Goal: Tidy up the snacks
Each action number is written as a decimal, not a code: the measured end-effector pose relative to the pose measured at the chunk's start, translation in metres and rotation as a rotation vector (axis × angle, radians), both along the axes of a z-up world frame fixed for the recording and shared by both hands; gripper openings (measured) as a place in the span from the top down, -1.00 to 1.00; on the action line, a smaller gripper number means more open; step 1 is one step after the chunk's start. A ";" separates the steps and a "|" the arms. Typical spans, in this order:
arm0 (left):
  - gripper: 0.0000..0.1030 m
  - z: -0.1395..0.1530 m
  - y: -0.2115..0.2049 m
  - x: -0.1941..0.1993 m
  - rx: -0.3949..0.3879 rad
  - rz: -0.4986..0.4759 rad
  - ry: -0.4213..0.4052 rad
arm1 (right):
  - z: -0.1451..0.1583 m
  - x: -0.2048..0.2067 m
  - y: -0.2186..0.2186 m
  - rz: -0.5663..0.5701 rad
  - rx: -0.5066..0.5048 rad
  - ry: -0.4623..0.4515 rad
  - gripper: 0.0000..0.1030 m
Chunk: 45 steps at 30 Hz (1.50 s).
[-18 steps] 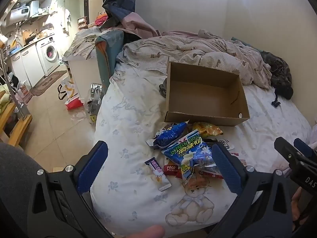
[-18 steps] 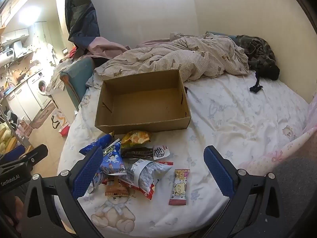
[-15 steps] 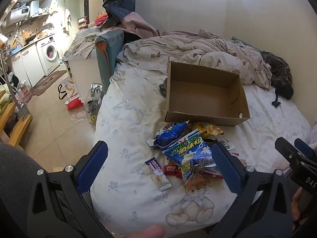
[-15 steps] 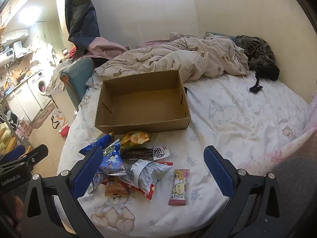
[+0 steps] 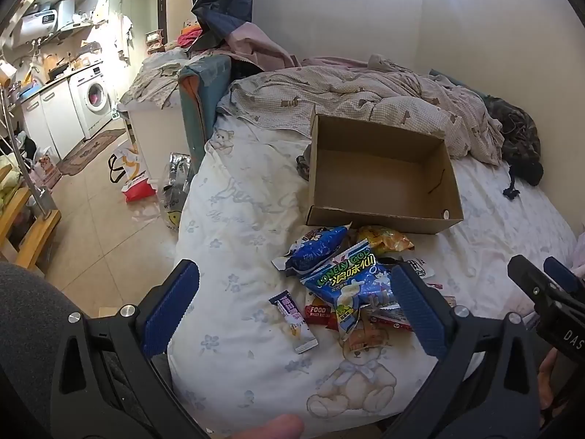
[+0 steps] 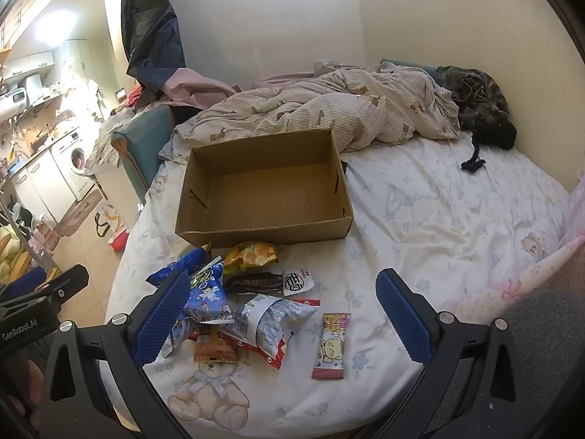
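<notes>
The left gripper (image 5: 294,301) and the right gripper (image 6: 279,311) both stood with jaws spread wide, holding nothing, above the near edge of the white bear-print bedsheet (image 6: 420,212). The heap of foil snack packets (image 6: 234,292) lay on the sheet just in front of the open, empty brown cardboard box (image 6: 263,190). Overlap hid the lower packets; the left finger of the right gripper covered part of the blue packet (image 6: 206,294). A separate bear-printed snack bar (image 6: 331,344) lay apart from the heap.

The left claw (image 5: 294,305) is wide open above the near edge of the bed (image 5: 237,226). Snack packets (image 5: 343,278) lie in a heap just before the empty cardboard box (image 5: 380,179).
</notes>
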<state>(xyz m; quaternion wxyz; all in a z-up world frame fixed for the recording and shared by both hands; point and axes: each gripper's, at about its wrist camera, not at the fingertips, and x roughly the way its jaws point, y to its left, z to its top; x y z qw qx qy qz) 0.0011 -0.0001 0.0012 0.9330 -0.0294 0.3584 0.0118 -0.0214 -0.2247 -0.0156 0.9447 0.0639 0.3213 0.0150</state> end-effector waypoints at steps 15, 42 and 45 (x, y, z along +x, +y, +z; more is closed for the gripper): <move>-1.00 0.000 0.003 -0.001 0.005 0.013 -0.006 | 0.000 0.001 0.002 0.003 0.002 0.000 -1.00; -1.00 -0.001 0.005 -0.001 0.010 0.013 -0.006 | -0.005 0.002 0.004 0.004 0.010 0.005 -1.00; -1.00 -0.001 0.005 -0.001 0.011 0.013 -0.008 | -0.005 0.003 0.005 0.004 0.011 0.005 -1.00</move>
